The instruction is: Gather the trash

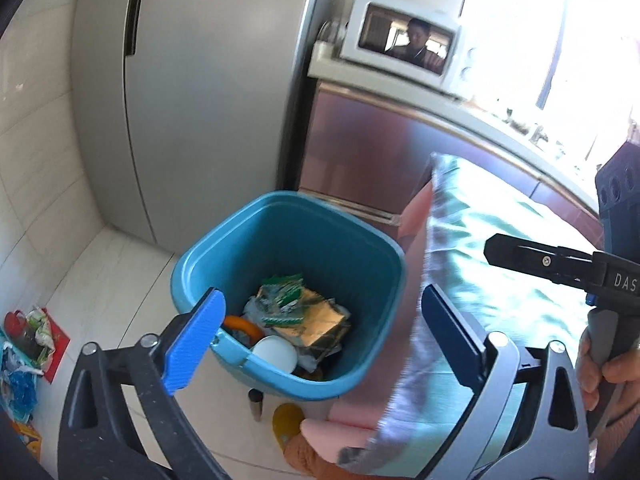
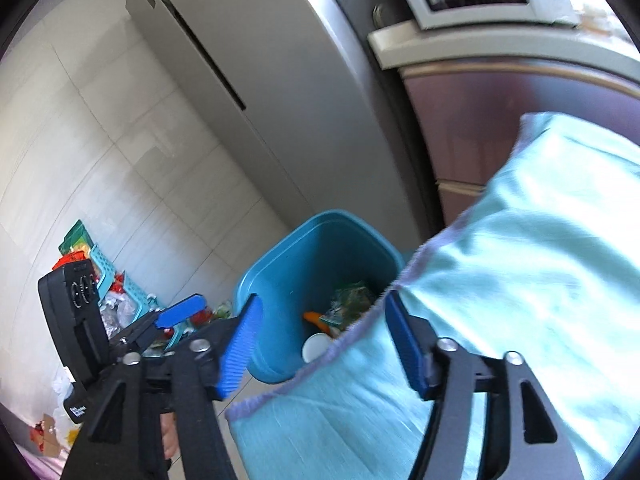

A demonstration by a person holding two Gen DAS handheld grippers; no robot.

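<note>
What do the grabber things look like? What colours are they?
The left gripper and right gripper match: each has two flat blue pads, ribbed on the inner face, bolted with silver screws onto black triangular arms with cut-out holes. One arm of the left looks silvery grey. The right gripper's black body shows white letters "DAS". The camera block on each is black with round holes.

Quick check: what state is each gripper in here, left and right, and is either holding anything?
Left gripper: open, holding nothing, above the blue bin.
Right gripper: open, holding nothing; light green cloth lies beside one finger.
</note>
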